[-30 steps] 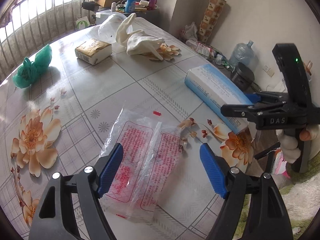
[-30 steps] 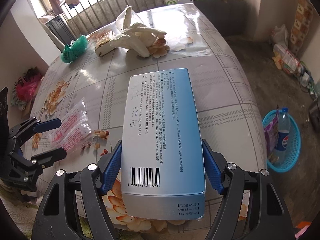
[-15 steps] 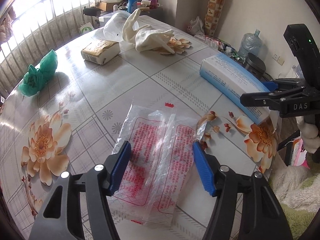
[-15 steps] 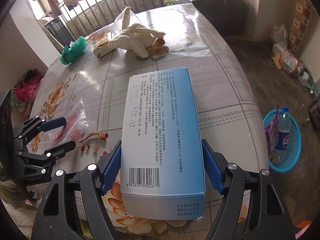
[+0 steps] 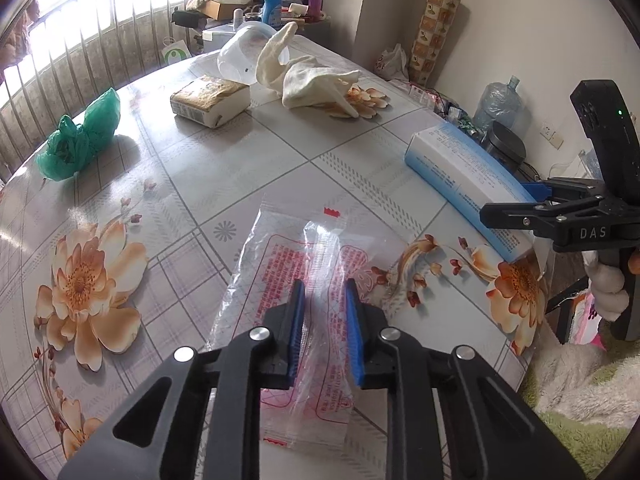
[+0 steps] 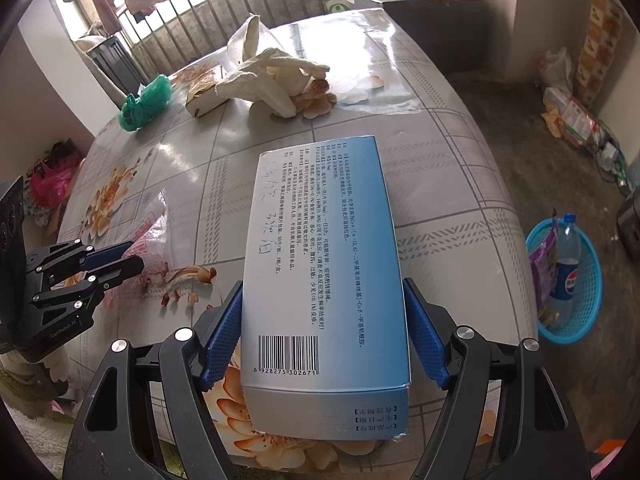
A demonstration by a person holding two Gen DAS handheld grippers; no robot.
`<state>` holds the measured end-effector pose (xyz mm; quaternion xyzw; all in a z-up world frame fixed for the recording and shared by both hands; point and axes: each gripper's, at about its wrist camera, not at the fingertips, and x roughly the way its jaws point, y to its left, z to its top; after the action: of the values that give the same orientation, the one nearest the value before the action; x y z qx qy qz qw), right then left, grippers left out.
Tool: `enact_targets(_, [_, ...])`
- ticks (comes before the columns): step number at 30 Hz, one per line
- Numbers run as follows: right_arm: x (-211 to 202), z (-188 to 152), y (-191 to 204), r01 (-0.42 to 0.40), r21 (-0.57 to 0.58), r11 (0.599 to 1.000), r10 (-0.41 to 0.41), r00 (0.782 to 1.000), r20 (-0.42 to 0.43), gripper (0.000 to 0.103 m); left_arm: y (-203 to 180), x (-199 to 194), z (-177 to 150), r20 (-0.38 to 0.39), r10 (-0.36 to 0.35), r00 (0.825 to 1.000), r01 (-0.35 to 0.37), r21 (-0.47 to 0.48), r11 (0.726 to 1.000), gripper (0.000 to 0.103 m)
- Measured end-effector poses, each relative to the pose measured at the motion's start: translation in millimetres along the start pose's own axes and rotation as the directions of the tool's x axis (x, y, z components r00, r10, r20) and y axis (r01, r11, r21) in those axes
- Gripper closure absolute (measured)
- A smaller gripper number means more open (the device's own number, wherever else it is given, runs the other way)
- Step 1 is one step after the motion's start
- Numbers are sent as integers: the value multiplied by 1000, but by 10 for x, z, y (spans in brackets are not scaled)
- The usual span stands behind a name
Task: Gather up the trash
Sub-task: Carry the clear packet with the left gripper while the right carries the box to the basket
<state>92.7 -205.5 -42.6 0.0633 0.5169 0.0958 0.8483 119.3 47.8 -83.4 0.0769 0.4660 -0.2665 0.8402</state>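
Observation:
A clear plastic wrapper with red print (image 5: 308, 280) lies flat on the flowered table. My left gripper (image 5: 323, 294) has closed in on the raised middle fold of the wrapper, the blue pads nearly together around it. A blue and white carton (image 6: 320, 264) lies on the table near its right edge, and it also shows in the left wrist view (image 5: 468, 184). My right gripper (image 6: 323, 332) straddles the carton, blue pads against both long sides. The left gripper also shows in the right wrist view (image 6: 120, 258).
Farther back lie a green plastic bag (image 5: 80, 136), a tan paper-wrapped block (image 5: 208, 100), white gloves (image 5: 316, 80) and a clear tub (image 5: 248, 52). A blue basket (image 6: 568, 280) with a bottle stands on the floor to the right of the table.
My left gripper has closed from wide open onto the wrapper's middle fold. The right gripper has stayed on the carton.

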Motion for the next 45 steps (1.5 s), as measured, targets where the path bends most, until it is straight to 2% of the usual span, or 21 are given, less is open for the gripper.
enact_targets(3, [-8, 3, -8, -4, 5, 1000, 4, 1000, 5, 33, 32, -39, 14, 10, -1, 1000, 1, -22, 1000, 94])
enact_targets(7, [-31, 12, -26, -16, 19, 1000, 16, 1000, 15, 34, 73, -124, 39, 34, 16, 999, -15, -43, 999, 99])
enact_targets(13, [-96, 6, -44, -44, 33, 998, 42, 998, 39, 35, 124, -304, 118, 87, 15, 996, -8, -85, 996, 99])
enact_targets(20, [-220, 11, -95, -99, 60, 993, 95, 992, 79, 36, 89, -576, 243, 154, 35, 987, -23, -82, 996, 99])
enact_targets(24, [-341, 5, -156, -144, 85, 986, 133, 984, 122, 36, 19, -702, 343, 185, 13, 983, 0, -70, 998, 99])
enact_targets(31, [-601, -60, -455, -209, 160, 965, 173, 962, 212, 36, -280, -810, 630, 229, -45, 972, 46, 3, 999, 99])
enact_targets(36, [-881, -146, -806, -209, 242, 947, 132, 945, 299, 36, -650, -776, 969, 242, -127, 962, 109, 88, 990, 99])
enact_targets(40, [-1097, -289, -1231, -219, 367, 904, 73, 926, 371, 36, -1067, -645, 1328, 207, -237, 949, 199, 187, 962, 99])
enact_targets(42, [-1151, -411, -1503, -244, 456, 856, 47, 915, 400, 36, -1302, -508, 1534, 169, -292, 941, 251, 228, 941, 99])
enact_targets(45, [-1145, -629, -1928, -286, 596, 750, 11, 907, 421, 36, -1664, -242, 1853, 94, -369, 925, 336, 252, 907, 99])
